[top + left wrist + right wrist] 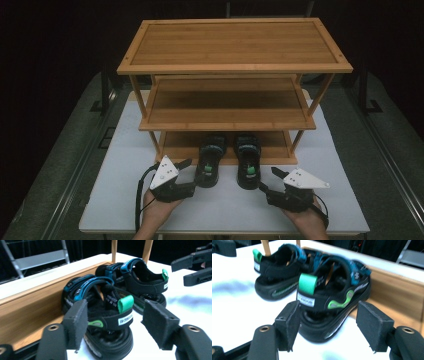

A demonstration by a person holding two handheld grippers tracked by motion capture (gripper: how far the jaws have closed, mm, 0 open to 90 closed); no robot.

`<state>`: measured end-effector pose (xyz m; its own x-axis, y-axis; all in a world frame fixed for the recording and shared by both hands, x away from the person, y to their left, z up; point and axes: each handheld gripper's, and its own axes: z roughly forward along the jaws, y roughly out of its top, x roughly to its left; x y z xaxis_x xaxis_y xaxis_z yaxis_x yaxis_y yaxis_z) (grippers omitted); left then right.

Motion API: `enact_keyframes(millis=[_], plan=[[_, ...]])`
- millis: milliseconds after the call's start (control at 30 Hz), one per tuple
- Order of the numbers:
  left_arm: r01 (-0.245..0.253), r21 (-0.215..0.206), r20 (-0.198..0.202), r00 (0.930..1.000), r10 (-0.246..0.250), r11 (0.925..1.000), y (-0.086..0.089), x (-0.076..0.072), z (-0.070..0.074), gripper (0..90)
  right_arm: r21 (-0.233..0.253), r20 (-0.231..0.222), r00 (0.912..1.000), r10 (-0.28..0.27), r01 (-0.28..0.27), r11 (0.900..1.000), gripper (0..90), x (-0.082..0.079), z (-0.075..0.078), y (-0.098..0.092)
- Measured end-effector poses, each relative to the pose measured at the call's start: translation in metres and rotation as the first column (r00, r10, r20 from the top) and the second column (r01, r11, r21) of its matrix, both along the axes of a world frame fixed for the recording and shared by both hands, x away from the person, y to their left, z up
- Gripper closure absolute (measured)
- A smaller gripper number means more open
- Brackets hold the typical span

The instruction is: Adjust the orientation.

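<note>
- Two black sandals sit side by side near the front edge of the white table (115, 200), toes resting on the lowest board of the wooden shelf (235, 47).
- The left gripper (192, 172) is wide open, with the left sandal (209, 161) heel between its jaws (not pinched yet).
- The right gripper (266, 179) is wide open too, holding nothing, just behind the right sandal (248, 162).

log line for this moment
left tool: open, at left black sandal heel | right tool: open, at right black sandal heel
</note>
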<state>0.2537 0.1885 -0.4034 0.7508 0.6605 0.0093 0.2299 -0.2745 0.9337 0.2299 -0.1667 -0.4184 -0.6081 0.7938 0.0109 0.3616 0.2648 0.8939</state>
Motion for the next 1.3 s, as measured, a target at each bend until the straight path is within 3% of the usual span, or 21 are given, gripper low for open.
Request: enact_keyframes(millis=[100, 233, 433, 500, 767, 1067, 1300], plan=[[-0.006, 0.021, 0.002, 1.0000, 0.006, 0.9998, 0.000, -0.004, -0.005, 31.4, -0.014, -0.021, 0.9998, 0.008, -0.008, 1.000, 32.8, 0.001, -0.007, 0.003], [-0.008, 0.034, -0.028, 0.9996, 0.009, 0.9994, -0.001, -0.005, -0.015, 25.0, -0.046, -0.055, 0.9984, 0.014, -0.017, 0.999, 29.8, 0.003, -0.016, 0.008], [-0.006, 0.082, -0.071, 0.9974, 0.011, 0.9966, -0.002, -0.003, -0.030, 23.5, -0.081, -0.103, 0.9946, 0.013, -0.022, 0.996, 28.2, 0.009, -0.022, 0.015], [-0.002, 0.100, -0.101, 0.9948, 0.012, 0.9950, -0.004, -0.001, -0.035, 22.7, -0.092, -0.114, 0.9934, 0.015, -0.026, 0.995, 27.7, 0.010, -0.024, 0.018], [0.029, 0.168, -0.156, 0.9878, -0.002, 0.9854, -0.011, 0.010, -0.045, 19.2, -0.142, -0.139, 0.9903, 0.000, -0.020, 0.990, 25.8, 0.015, -0.030, 0.026], [0.032, 0.189, -0.170, 0.9855, 0.001, 0.9815, -0.019, 0.019, -0.045, 25.4, -0.174, -0.147, 0.9891, -0.012, -0.014, 0.985, 25.4, 0.023, -0.033, 0.033], [0.020, 0.174, -0.168, 0.9857, 0.010, 0.9845, -0.019, 0.021, -0.044, 30.0, -0.189, -0.147, 0.9891, -0.009, -0.019, 0.982, 23.8, 0.025, -0.034, 0.037]])
